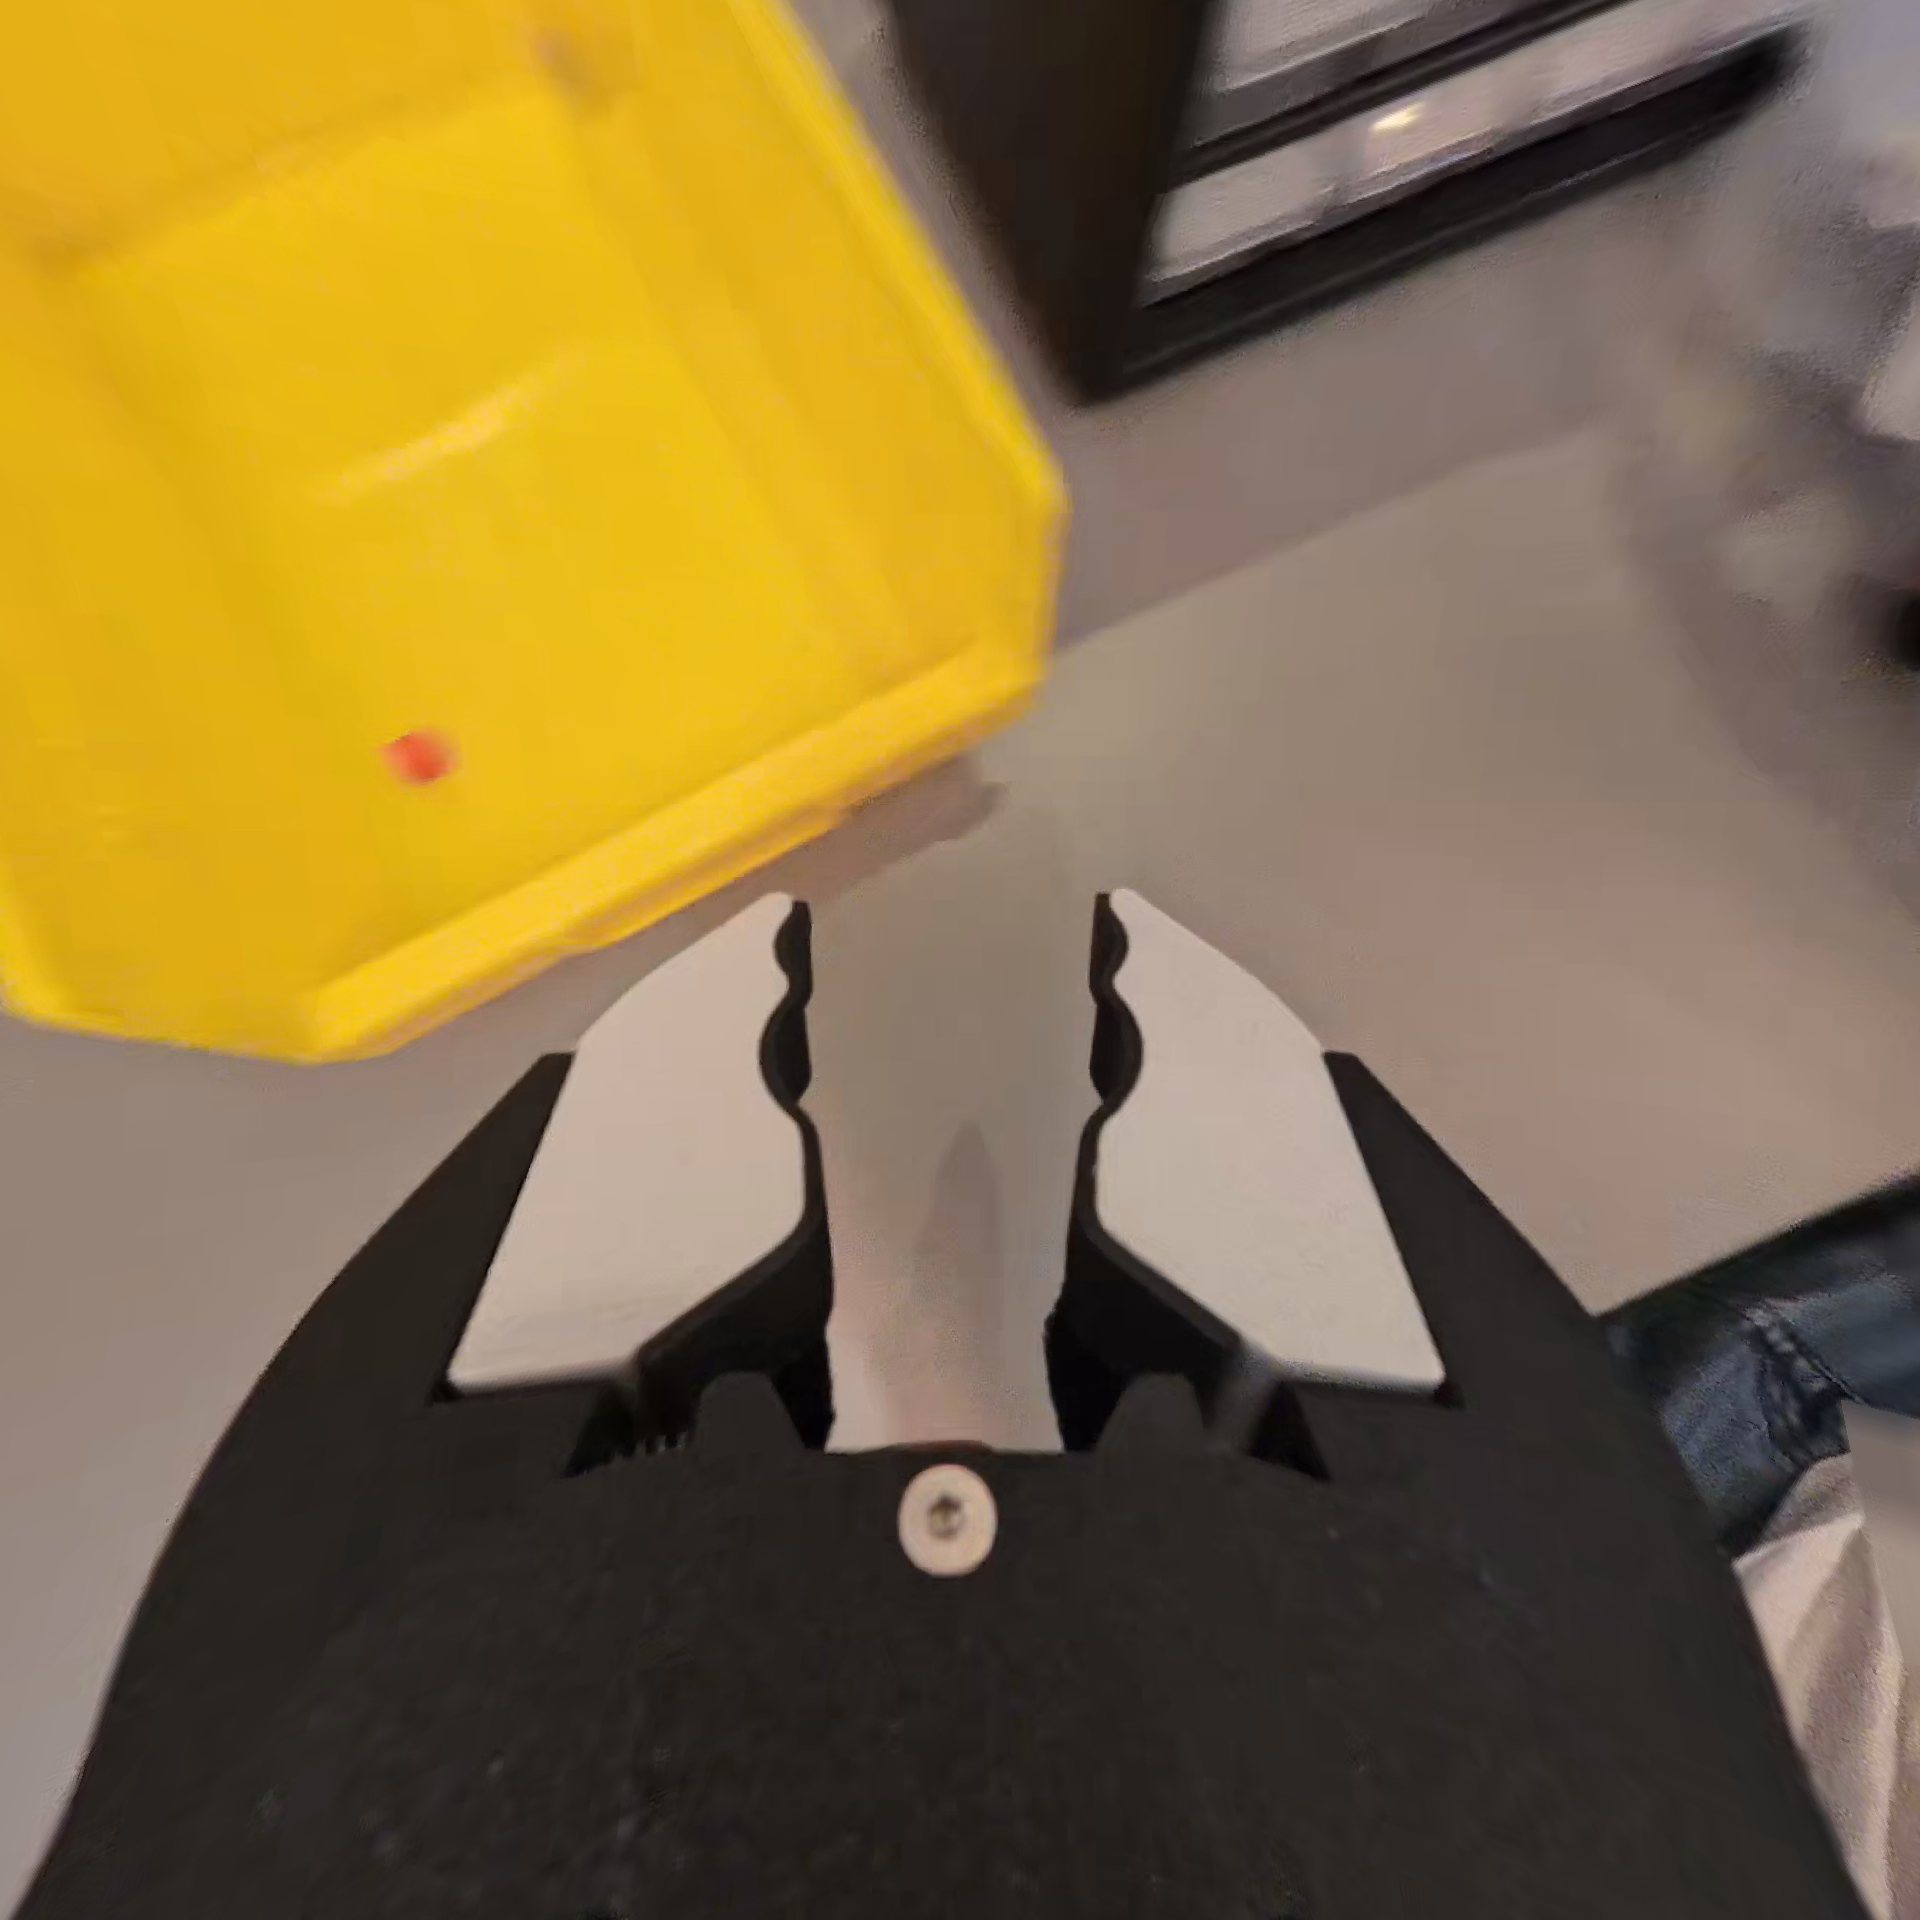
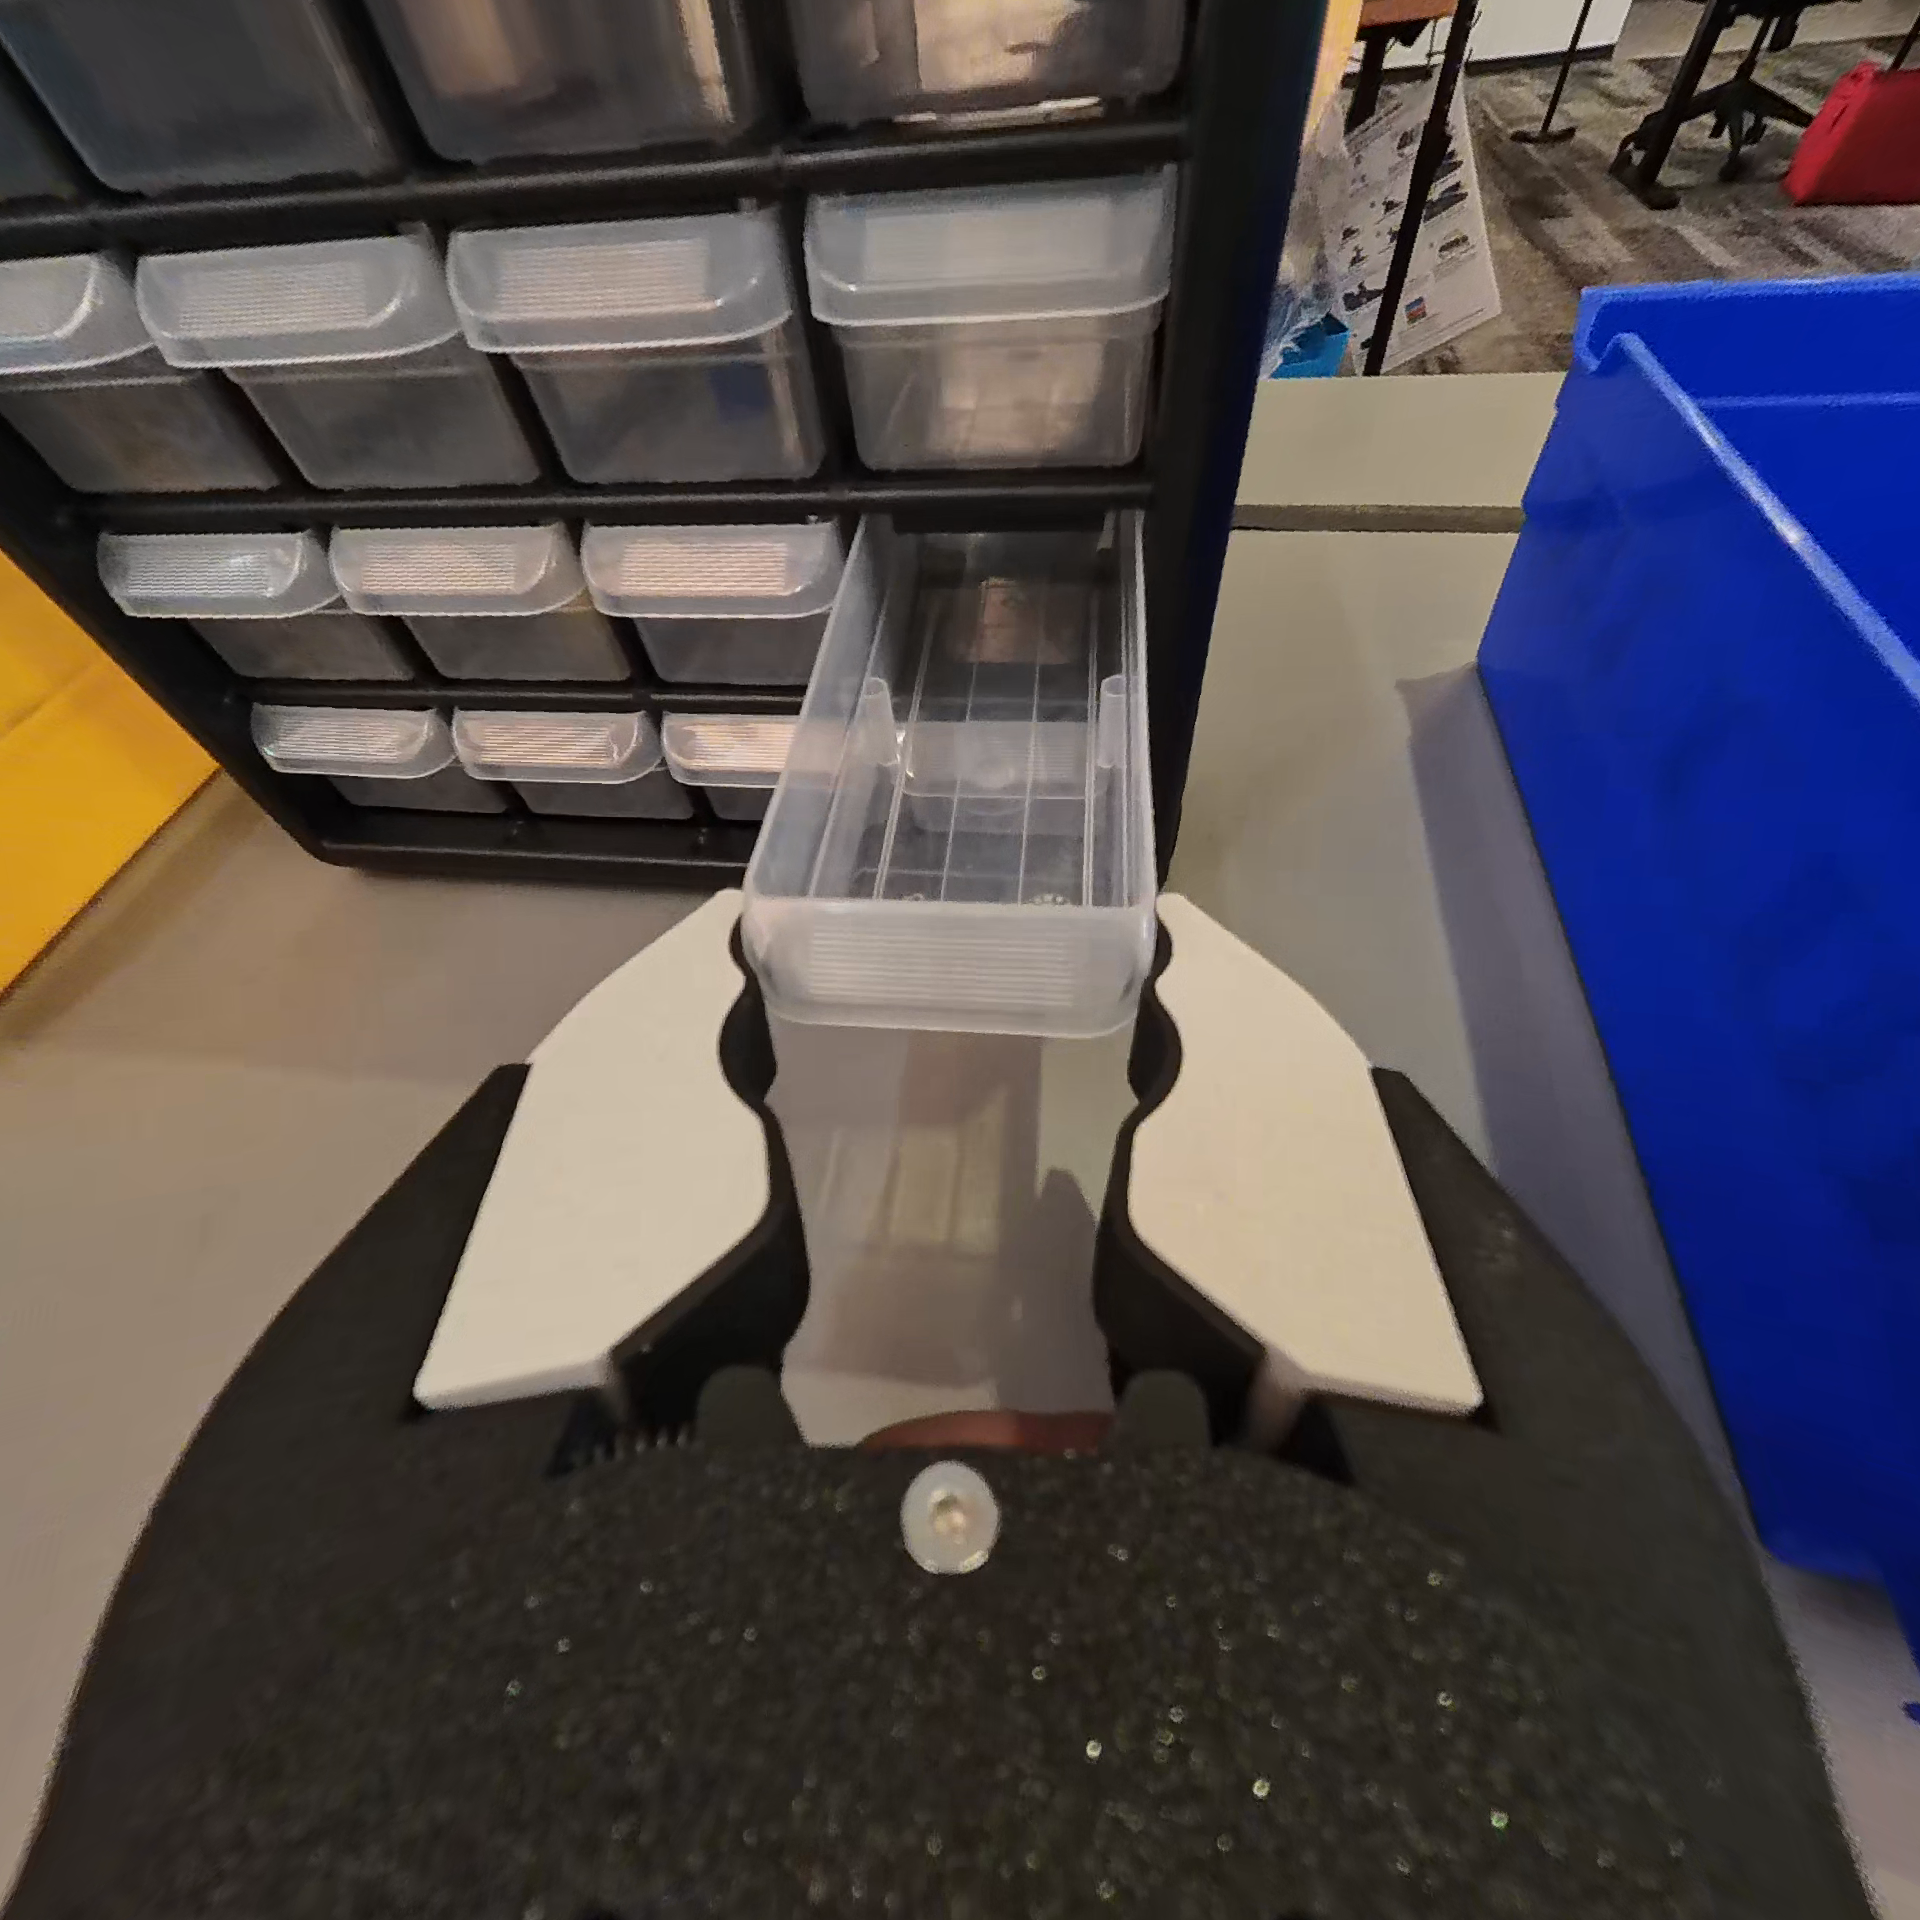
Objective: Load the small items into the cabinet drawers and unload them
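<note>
legible text: none | printed sheets (image 2: 1397, 208) behind cabinet (image 2: 1210, 416): too blurred to read; drawer fronts unmarked

Left gripper (image 1: 948, 914) hangs tilted over the surface, its jaws parted with nothing between them. Right gripper (image 2: 948, 940) points level and forward, its fingers (image 2: 1231, 1039) spread wide and closed against an item's two sides.
</note>
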Tool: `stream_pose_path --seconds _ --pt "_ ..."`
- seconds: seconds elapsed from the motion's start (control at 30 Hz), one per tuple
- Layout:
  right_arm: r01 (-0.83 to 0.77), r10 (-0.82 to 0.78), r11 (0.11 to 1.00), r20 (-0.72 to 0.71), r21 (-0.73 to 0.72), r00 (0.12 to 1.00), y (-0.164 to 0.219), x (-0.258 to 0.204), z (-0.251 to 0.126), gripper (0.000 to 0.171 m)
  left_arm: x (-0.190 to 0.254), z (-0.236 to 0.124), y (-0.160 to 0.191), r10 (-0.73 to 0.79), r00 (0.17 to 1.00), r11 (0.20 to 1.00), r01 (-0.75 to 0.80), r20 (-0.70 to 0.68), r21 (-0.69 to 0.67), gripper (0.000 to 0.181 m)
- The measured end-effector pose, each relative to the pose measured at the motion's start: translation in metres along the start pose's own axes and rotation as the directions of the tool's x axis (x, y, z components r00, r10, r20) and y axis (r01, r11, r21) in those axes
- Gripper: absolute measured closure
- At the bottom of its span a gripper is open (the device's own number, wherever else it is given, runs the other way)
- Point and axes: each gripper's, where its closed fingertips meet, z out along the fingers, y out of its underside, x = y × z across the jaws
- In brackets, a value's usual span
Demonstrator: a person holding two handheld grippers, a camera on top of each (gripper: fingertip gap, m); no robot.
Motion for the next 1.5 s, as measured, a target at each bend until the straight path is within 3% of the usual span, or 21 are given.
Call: stream_pose_path --seconds 0.17,0.27,0.37,0.5,1.17,1.3,1.37,1.5 --pt "0.011 -0.011 1.0 0.0 0.001 1.0 0.0 -0.001 0.0 0.104 -0.07 0.03 -0.034 -0.154 0.98 0.948 0.183 0.126 -0.261 0.135" --pt "0.001 -0.001 1.0 0.006 0.0 1.0 0.001 -0.001 0.0 0.104 -0.11 0.053 -0.035 -0.16 0.954 0.896 0.249 0.254 -0.369 0.136" --pt "0.002 -0.002 1.0 0.006 -0.002 1.0 0.001 -0.001 -0.001 0.104 -0.128 0.075 -0.028 -0.263 0.929 0.835 0.354 0.261 -0.421 0.136" --pt "0.008 -0.007 1.0 0.004 -0.002 1.0 0.001 -0.002 -0.001 0.104 -0.148 0.09 -0.02 -0.324 0.895 0.786 0.435 0.307 -0.439 0.14" --pt "-0.017 0.017 1.0 0.026 -0.002 1.0 0.0 -0.002 -0.002 0.104 -0.162 0.106 0.01 -0.278 0.849 0.711 0.496 0.449 -0.498 0.145" --pt "-0.016 0.016 1.0 0.026 -0.003 1.0 0.0 -0.002 -0.002 0.104 -0.161 0.109 0.016 -0.271 0.85 0.694 0.498 0.452 -0.52 0.157" --pt "-0.019 0.02 1.0 0.028 -0.003 0.999 0.0 -0.002 -0.003 0.104 -0.162 0.11 0.015 -0.279 0.848 0.697 0.501 0.45 -0.512 0.171" --pt "-0.016 0.016 1.0 0.026 -0.003 1.0 0.0 -0.002 -0.002 0.104 -0.161 0.108 0.011 -0.312 0.849 0.707 0.507 0.426 -0.493 0.171"
